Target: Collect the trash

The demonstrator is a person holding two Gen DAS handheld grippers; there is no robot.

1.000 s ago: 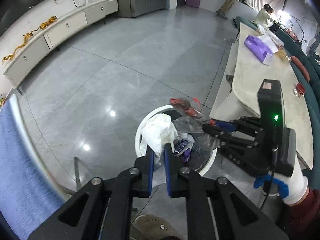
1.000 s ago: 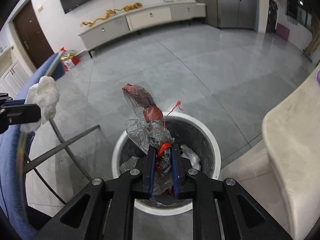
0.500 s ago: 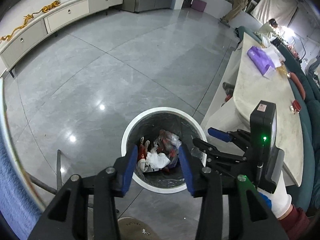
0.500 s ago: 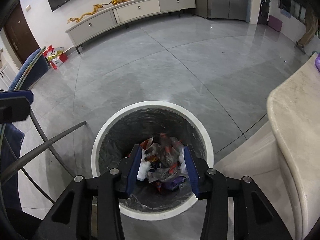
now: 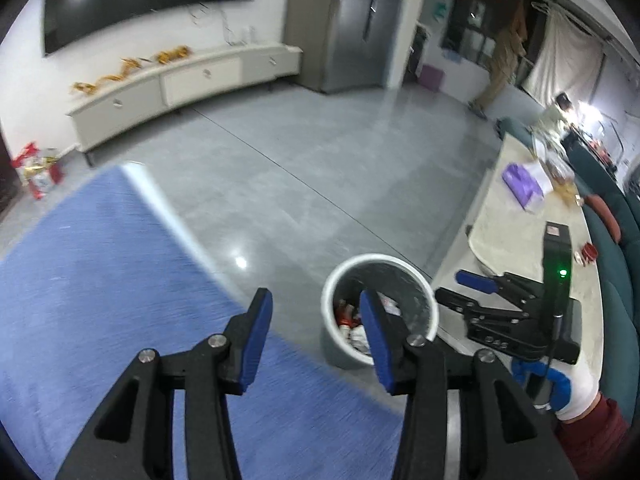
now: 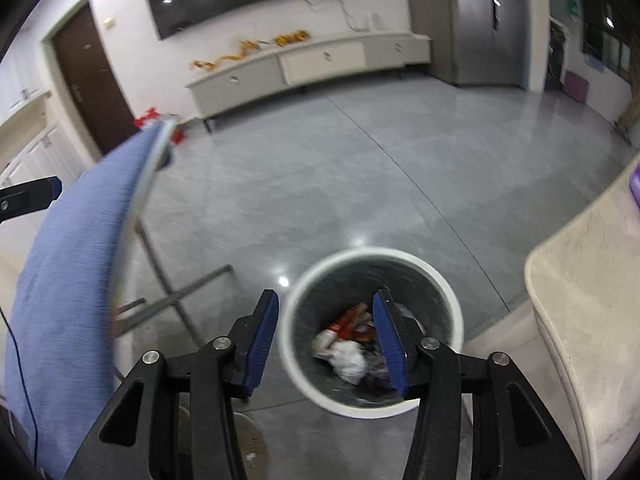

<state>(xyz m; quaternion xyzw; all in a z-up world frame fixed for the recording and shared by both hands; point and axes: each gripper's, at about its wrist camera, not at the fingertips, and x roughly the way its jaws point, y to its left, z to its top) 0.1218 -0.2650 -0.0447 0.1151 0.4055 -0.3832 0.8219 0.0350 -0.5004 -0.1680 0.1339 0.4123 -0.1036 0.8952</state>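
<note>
A white round trash bin (image 6: 456, 320) stands on the grey floor and holds crumpled white paper (image 6: 349, 359) and red wrappers. It also shows in the left wrist view (image 5: 332, 320). My right gripper (image 6: 326, 330) is open and empty, above the bin's near left side. My left gripper (image 5: 316, 332) is open and empty, over the edge of a blue seat, left of the bin. The right gripper (image 5: 466, 286) shows in the left wrist view, open, beside the bin's right rim.
A blue upholstered chair (image 5: 100, 280) with metal legs (image 6: 176, 300) stands left of the bin. A beige marble table (image 6: 580, 300) lies to the right, with a purple box (image 5: 524, 186) on it. A low white cabinet (image 6: 320, 64) lines the far wall.
Both grippers opened and dropped the white paper and the red-tied plastic bag into the bin. Both have since lifted and drawn back to the left; the chair now fills more of each view.
</note>
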